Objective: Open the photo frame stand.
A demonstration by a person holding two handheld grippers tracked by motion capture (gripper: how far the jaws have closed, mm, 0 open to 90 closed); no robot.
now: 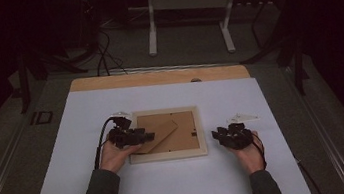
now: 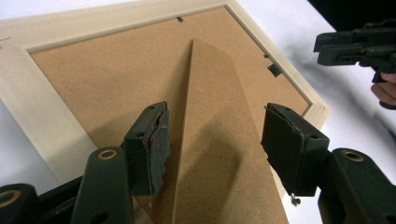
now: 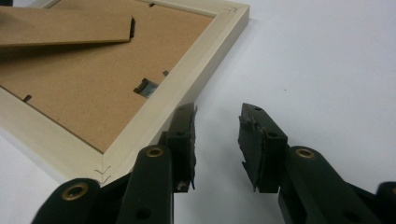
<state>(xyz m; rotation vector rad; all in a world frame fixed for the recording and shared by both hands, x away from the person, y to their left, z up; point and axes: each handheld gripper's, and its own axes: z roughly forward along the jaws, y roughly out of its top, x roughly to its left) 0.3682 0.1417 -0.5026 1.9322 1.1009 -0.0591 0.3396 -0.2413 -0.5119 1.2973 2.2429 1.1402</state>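
Picture frame (image 1: pixel 169 154) lies face down mid-table (image 1: pixel 172 192); left tool (image 2: pixel 215 140), jaws spread, straddles its raised stand flap (image 2: pixel 219 154), apparently to grip it, while right tool (image 3: pixel 217 140) waits spread beside the frame's edge.

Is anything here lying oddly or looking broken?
The picture frame lies face down, its cardboard stand flap lifted off the backing, between the left gripper's open jaws. The jaw pads look frayed. Nothing looks broken.

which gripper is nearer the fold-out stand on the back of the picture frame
Left. The left gripper is open with its jaws straddling the stand. The right gripper is open beside the picture frame, off its right edge.
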